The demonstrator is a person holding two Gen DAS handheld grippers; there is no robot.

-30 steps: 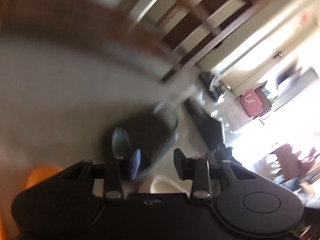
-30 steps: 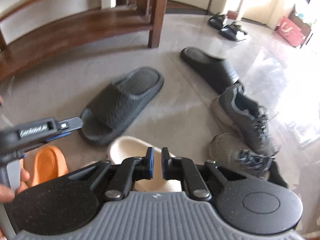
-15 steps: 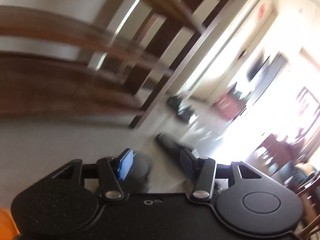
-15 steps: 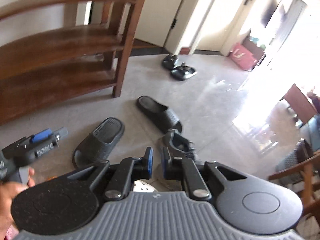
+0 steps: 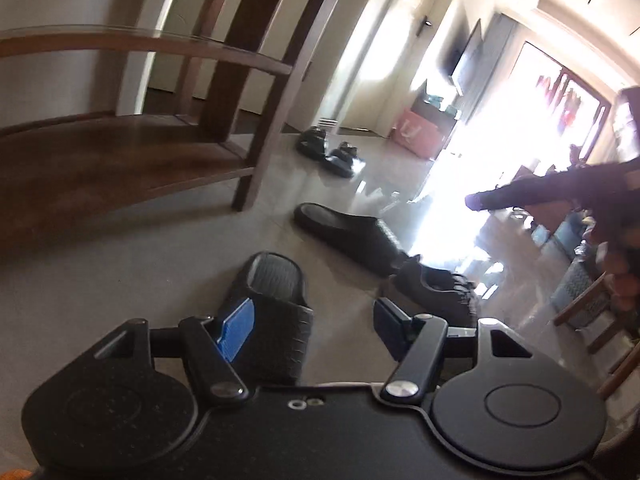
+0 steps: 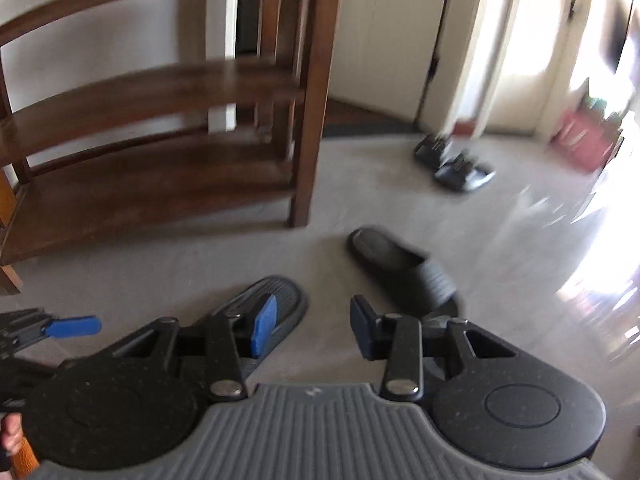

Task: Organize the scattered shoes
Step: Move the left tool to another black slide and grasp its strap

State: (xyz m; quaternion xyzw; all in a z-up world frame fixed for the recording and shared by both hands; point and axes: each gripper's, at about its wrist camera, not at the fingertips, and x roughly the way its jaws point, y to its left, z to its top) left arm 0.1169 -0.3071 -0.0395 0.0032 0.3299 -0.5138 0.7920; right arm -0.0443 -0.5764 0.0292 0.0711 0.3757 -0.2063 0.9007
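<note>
**Both hand-held grippers opening over scattered shoes; nothing yet picked up**

Left hand-held gripper (image 5: 310, 330): jaws standing wide and opening further than a second ago, nothing between the pads; it is now hovering above the near black slide (image 5: 266, 304), which is lying on the floor (image 5: 120, 280) just ahead of the fingers.

Right hand-held gripper (image 6: 312, 330): jaws, pressed together a second ago, are now parting; empty, with bare floor showing between them. Its view is lifting off the close pile of footwear and taking in the room.

Far black slide (image 6: 404, 270): lying apart from its mate, toe pointing the other way.

Dark sneaker (image 5: 434, 288): touching the far slide's toe end.

Pair of dark sandals (image 6: 454, 162): sitting together well beyond, near the doorway.

Wooden shoe rack (image 6: 160, 128): shelves in view are bare.

Judgement: opening jaws suggest a grasp is being prepared, probably on the near slide; no shoe is shelved yet.
</note>
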